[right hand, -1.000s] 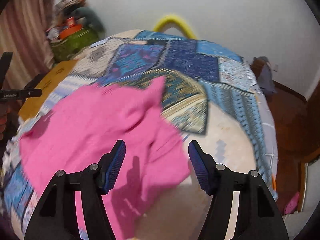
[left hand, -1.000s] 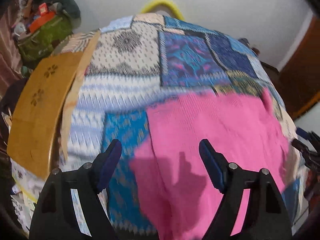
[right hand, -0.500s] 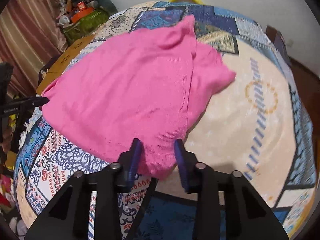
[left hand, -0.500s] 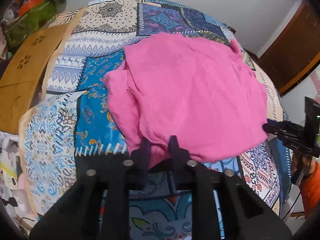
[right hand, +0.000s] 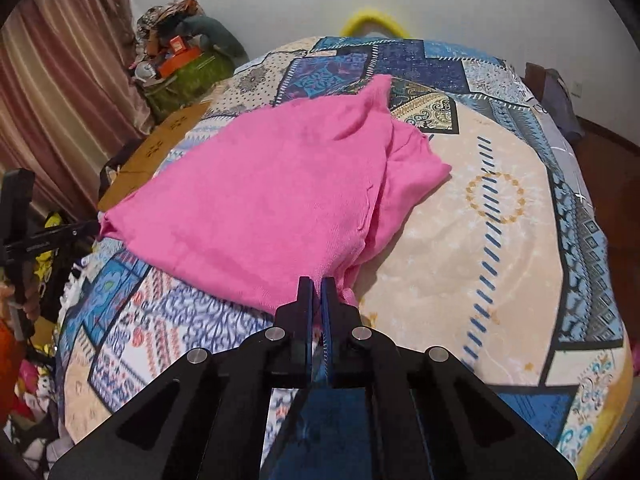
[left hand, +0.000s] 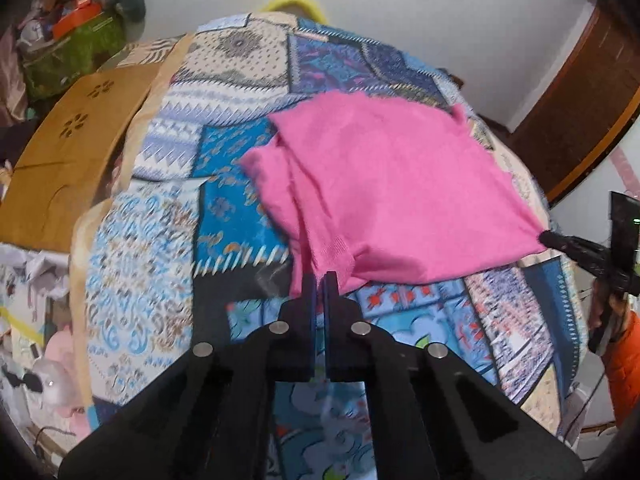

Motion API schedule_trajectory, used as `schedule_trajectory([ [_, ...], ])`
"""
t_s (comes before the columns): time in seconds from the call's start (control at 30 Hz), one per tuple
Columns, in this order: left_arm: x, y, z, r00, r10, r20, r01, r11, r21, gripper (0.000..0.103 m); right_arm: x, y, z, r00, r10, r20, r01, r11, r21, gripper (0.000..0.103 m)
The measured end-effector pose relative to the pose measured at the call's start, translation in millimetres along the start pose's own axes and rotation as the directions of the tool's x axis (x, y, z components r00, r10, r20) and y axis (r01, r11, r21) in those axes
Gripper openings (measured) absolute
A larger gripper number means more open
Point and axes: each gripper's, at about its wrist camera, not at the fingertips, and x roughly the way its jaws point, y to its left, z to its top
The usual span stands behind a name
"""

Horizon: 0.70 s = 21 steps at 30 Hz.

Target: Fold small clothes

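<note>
left gripper [left hand: 319, 280]: jaws closed tight on the near hem corner of the pink garment [left hand: 392, 184]; cloth pinched between the blue pads, which have just been closing.
right gripper [right hand: 316, 285]: same story, jaws clamped on the other near corner of the pink garment [right hand: 272, 200], just finished closing with fabric between them.
garment: lies spread on the patchwork bedspread [left hand: 168, 208], near edge pulled taut between the two grippers; far part rests on the bed with one pointed corner sticking up.
cross-view: right gripper's tip seen at the right edge of the left wrist view [left hand: 560, 242], touching the garment corner; left gripper's tip seen at the left edge of the right wrist view [right hand: 68, 234].
person: orange sleeve [left hand: 626, 356] behind the right gripper.
surroundings: brown cardboard sheet [left hand: 68, 160] on the bed's left side; green bag [right hand: 188, 76] of clutter by the wall.
</note>
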Motion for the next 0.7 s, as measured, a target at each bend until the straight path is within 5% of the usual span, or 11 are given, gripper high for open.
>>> schedule_trajectory([
  [0.33,-2,-4,-2,0.995,0.104,-0.002,-0.104,0.993,0.06,0.003,9,-2,-12,0.995,-0.068,-0.068,0.066,0.997,-0.028,0.004],
  [0.43,0,-1,10,0.994,0.111,-0.001,-0.111,0.992,0.062,0.016,12,-8,-10,0.991,-0.109,-0.083,0.106,0.994,-0.039,0.004],
  [0.5,4,3,19,0.994,0.11,0.005,-0.111,0.993,0.043,0.038,8,-15,-5,0.992,-0.103,-0.076,0.102,0.995,-0.011,0.007],
  [0.57,12,9,29,0.994,0.108,0.01,-0.108,0.994,0.009,0.052,3,-22,4,0.994,-0.1,-0.05,0.101,0.995,0.022,0.017],
  [0.63,24,17,38,0.996,0.086,-0.006,-0.086,0.996,-0.036,0.053,0,-26,11,0.994,-0.107,-0.023,0.108,0.993,0.041,0.04],
  [0.7,39,23,46,0.998,0.048,-0.028,-0.05,0.995,-0.087,0.054,-1,-28,19,0.993,-0.119,0.012,0.118,0.992,0.055,0.05],
])
